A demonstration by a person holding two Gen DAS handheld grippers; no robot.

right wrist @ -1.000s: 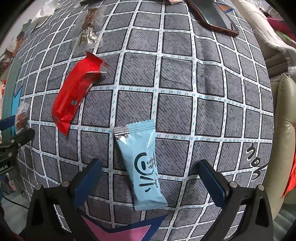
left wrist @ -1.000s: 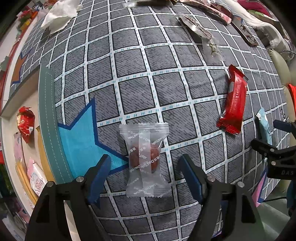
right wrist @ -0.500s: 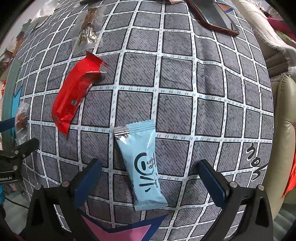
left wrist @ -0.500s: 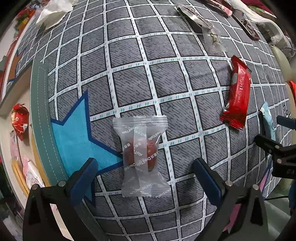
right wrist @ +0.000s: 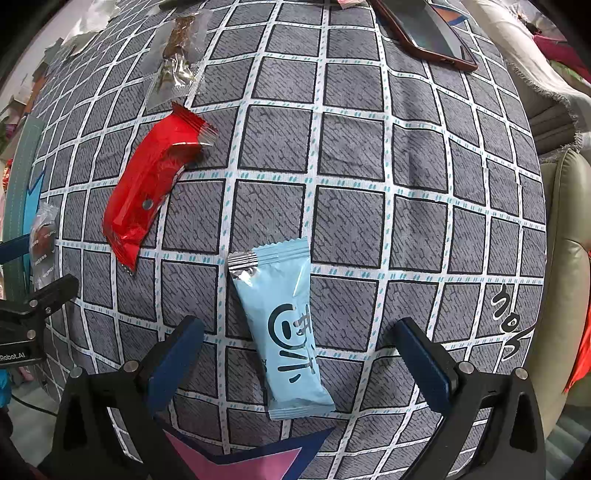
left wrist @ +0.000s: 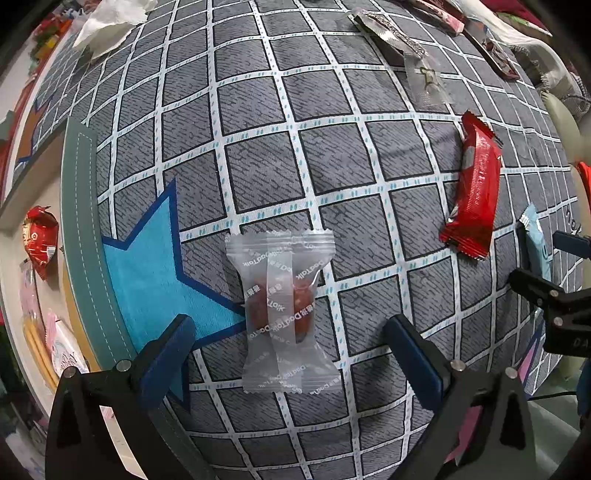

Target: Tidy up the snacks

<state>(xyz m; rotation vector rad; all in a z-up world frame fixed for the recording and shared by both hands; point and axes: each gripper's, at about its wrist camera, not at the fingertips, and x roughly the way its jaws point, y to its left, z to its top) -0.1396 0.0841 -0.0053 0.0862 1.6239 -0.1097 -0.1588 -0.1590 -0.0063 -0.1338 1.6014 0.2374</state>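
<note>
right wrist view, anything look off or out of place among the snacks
Yes: a phone in a dark red case lies on the checked cloth at the far edge, not a snack. The red packet lies askew, its top end crumpled. The blue packet looks intact.

The phone (right wrist: 424, 33) is cut off by the top edge of the right wrist view. In the left wrist view, the blue packet (left wrist: 537, 243) is partly hidden behind the right gripper (left wrist: 546, 266). Print on the shelf snacks (left wrist: 64, 350) is too small to read.

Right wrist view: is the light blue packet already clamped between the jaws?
No, the light blue packet lies flat on the checked cloth, with both jaws spread wide, clear of it.
</note>
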